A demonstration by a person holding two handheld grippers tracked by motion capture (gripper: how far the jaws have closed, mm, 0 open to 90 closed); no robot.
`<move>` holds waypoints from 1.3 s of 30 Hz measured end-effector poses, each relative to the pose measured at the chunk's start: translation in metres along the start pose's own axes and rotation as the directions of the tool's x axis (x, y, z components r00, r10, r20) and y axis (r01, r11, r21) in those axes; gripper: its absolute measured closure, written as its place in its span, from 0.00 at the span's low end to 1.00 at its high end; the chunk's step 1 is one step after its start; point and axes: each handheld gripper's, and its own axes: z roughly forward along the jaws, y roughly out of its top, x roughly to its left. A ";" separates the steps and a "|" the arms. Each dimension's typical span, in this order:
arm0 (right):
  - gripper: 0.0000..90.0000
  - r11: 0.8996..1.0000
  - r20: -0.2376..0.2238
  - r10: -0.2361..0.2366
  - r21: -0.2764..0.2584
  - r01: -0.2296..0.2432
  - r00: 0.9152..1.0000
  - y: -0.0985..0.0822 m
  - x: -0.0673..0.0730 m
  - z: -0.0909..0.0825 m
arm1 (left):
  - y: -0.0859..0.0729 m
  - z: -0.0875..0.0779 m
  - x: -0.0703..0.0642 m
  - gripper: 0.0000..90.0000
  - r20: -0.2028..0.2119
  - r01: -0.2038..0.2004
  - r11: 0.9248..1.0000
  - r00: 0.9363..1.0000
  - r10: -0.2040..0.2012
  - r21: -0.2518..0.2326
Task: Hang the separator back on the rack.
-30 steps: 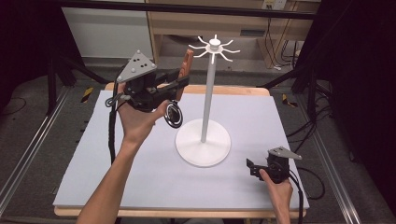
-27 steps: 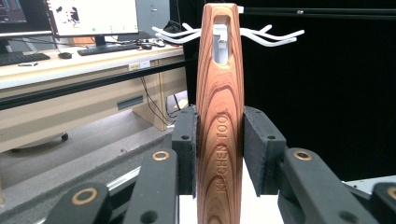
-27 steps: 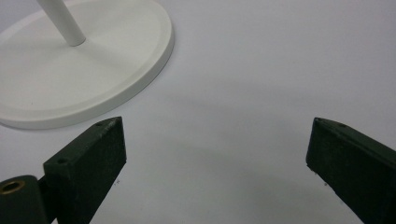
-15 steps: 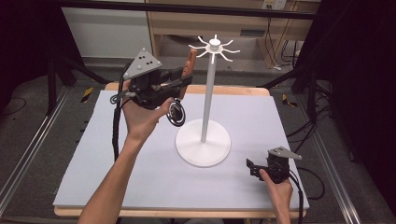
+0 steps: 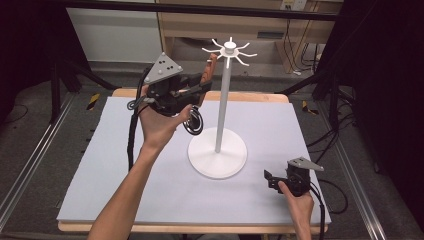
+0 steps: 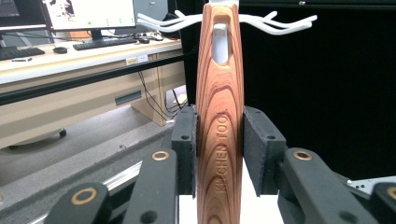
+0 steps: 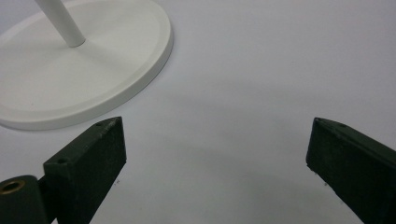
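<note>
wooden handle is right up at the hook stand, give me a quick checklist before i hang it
1. Grip: left gripper pads clamp the wooden handle on both sides: ok.
2. Handle upright between the jaws: ok.
3. Hanging hole lined up with a white hook: ok in the left gripper view.
4. Hook already through the hole: cannot tell.
5. Stand base flat on the table: ok.
6. Right gripper open, low on the table, apart from the stand: ok.

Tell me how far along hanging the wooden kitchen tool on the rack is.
Done: left claw grips the wooden handle, raised to the white rack. In hand: a hook shows through the handle's hole. Left: seat it, release. Right claw rests open on the table.
</note>
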 end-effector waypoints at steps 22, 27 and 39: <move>0.06 1.000 0.001 -0.003 0.003 0.003 1.000 0.000 0.000 0.001 | -0.008 0.005 0.001 0.74 0.001 0.009 1.000 1.000 -0.009 -0.017; 0.06 1.000 -0.001 -0.002 0.004 0.002 1.000 0.000 0.001 0.001 | -0.008 0.007 0.000 0.74 -0.008 0.006 1.000 1.000 -0.006 -0.021; 0.06 1.000 -0.001 0.000 0.003 0.000 1.000 0.000 0.001 0.000 | -0.011 0.007 0.003 0.69 -0.010 0.013 1.000 1.000 -0.013 -0.022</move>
